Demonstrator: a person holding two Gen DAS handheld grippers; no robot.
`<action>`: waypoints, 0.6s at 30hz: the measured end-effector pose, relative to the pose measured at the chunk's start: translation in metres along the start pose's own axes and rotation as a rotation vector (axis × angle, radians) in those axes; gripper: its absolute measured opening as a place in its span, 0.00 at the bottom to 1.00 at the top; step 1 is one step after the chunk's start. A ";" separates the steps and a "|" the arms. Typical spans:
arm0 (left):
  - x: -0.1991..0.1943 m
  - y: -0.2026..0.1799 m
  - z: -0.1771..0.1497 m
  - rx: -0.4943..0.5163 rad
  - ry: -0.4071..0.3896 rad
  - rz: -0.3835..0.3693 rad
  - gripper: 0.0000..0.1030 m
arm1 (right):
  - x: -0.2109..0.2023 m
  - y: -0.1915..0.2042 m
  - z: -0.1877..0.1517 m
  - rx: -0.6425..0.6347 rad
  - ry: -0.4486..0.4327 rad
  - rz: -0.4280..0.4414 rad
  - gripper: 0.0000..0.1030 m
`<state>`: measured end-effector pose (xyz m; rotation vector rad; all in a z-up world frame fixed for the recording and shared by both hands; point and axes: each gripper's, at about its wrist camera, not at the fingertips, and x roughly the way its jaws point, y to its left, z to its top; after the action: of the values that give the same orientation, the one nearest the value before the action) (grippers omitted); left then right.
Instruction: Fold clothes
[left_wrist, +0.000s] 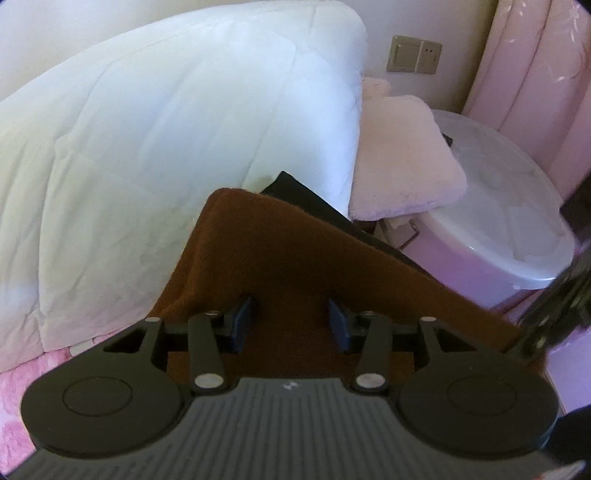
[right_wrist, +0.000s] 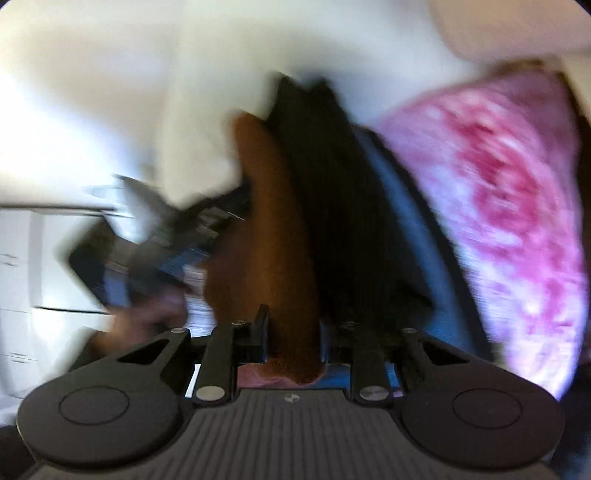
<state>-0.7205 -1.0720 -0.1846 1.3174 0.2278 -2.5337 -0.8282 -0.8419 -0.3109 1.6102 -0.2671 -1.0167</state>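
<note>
Left gripper (left_wrist: 291, 319): blue-padded jaws spread apart, brown fuzzy cloth (left_wrist: 295, 258) draped over and between them; fingertips hidden by the fabric, so contact can't be confirmed. Cloth looks like a thick rust-brown fleece or towel-like garment, folded into a peak with a rounded top edge, sloping down to the right. A dark black layer (left_wrist: 314, 199) shows just behind its upper right edge; can't tell if it's part of the same garment.

Behind the cloth, left: white quilted duvet (left_wrist: 166, 140), bulky, resting on pink floral bedding (left_wrist: 22, 384). Right of the duvet: pale pink plush cushion (left_wrist: 402, 162) lying on a translucent lidded plastic bin (left_wrist: 509, 221). Further back: beige wall switch plate (left_wrist: 413, 55) and pink curtain (left_wrist: 535, 74).

Right wrist view heavily motion-blurred. Right gripper (right_wrist: 291, 339): jaws pinching a bunched edge of the same brown cloth (right_wrist: 273, 240), which runs away from the camera as a narrow ridge. Dark black fabric (right_wrist: 332, 206) lies alongside it on the right, then a blue strip (right_wrist: 410, 229), then the pink floral bedding (right_wrist: 498, 206). At left, the other gripper (right_wrist: 155, 251) is a blur.
</note>
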 end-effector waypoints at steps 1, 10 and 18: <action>0.000 0.002 0.001 -0.009 0.000 0.001 0.41 | 0.002 -0.003 0.000 -0.004 -0.015 0.007 0.20; -0.115 0.022 -0.070 -0.257 -0.091 0.160 0.36 | -0.032 0.057 -0.013 -0.317 -0.124 -0.158 0.40; -0.210 -0.015 -0.217 -0.914 -0.211 0.262 0.48 | -0.007 0.155 -0.061 -0.876 -0.015 -0.246 0.46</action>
<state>-0.4414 -0.9651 -0.1368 0.6529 0.9511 -1.9077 -0.7351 -0.8448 -0.1727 0.8413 0.3462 -1.1154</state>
